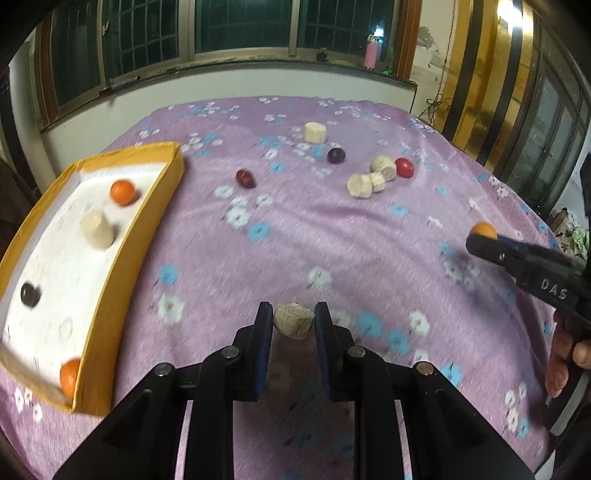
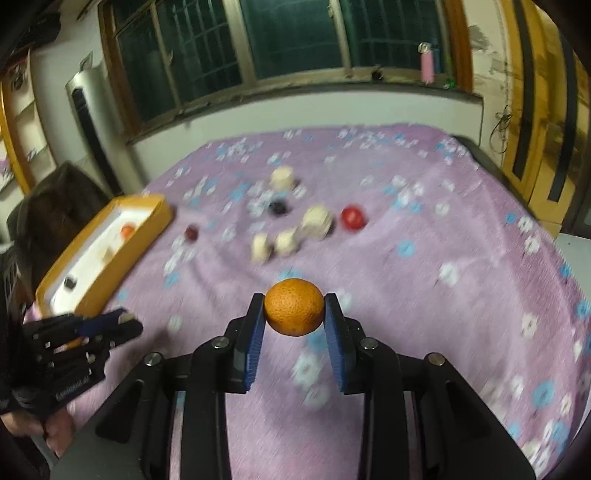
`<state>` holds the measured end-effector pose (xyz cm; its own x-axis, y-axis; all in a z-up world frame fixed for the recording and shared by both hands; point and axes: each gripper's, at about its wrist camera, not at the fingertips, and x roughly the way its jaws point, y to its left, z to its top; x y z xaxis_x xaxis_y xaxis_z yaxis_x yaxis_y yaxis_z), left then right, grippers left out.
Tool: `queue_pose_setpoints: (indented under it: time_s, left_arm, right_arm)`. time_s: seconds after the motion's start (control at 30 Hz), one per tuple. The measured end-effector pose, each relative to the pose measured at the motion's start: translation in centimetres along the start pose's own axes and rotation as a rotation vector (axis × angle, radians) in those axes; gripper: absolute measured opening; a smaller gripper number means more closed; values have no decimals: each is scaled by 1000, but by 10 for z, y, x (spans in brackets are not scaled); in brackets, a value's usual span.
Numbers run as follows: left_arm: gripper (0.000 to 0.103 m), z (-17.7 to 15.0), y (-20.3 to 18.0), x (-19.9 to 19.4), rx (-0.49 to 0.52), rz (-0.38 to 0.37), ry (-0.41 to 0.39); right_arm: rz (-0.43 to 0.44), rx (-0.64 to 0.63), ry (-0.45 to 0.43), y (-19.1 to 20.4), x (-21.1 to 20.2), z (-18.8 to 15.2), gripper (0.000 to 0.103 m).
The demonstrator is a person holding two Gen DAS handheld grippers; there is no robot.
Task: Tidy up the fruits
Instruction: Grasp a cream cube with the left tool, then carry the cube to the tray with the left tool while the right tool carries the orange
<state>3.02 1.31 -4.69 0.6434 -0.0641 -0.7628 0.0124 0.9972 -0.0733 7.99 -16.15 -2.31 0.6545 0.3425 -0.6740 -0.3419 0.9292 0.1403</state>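
Observation:
My left gripper (image 1: pixel 293 321) is shut on a pale beige fruit chunk (image 1: pixel 293 319), held above the purple flowered cloth (image 1: pixel 332 240). My right gripper (image 2: pixel 294 314) is shut on an orange (image 2: pixel 294 312); the same orange (image 1: pixel 485 230) shows at the right edge of the left wrist view. An orange-walled box (image 1: pixel 107 258) with a white floor lies at the left and holds two oranges (image 1: pixel 123 192), a beige chunk (image 1: pixel 96 229) and a dark plum (image 1: pixel 29 294). Loose on the cloth lie several beige chunks (image 1: pixel 371 179), a red fruit (image 1: pixel 403 167), a dark plum (image 1: pixel 336 155) and a dark red fruit (image 1: pixel 245 178).
The cloth-covered table ends at a wall with windows (image 1: pixel 236 33) behind it. A pink bottle (image 1: pixel 371 55) stands on the sill. A person's hand (image 1: pixel 565 354) grips the right tool. A dark chair (image 2: pixel 55 206) stands left of the table, beyond the box (image 2: pixel 107 240).

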Motion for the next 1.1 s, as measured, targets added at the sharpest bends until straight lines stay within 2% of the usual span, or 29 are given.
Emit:
queue_pose_setpoints:
  time_s: [0.17, 0.47, 0.77, 1.1]
  left_arm:
    - [22, -13, 12, -14, -14, -8, -17]
    - [22, -29, 33, -44, -67, -22, -78]
    - [22, -30, 61, -69, -101, 19, -150]
    - [22, -24, 86, -75, -160, 88, -163]
  right_arm:
    - [-42, 52, 49, -4, 4, -25, 33]
    - [-76, 51, 7, 10, -32, -40, 33]
    - [-50, 8, -34, 46, -49, -41, 33]
    - [-9, 2, -41, 76, -48, -42, 33]
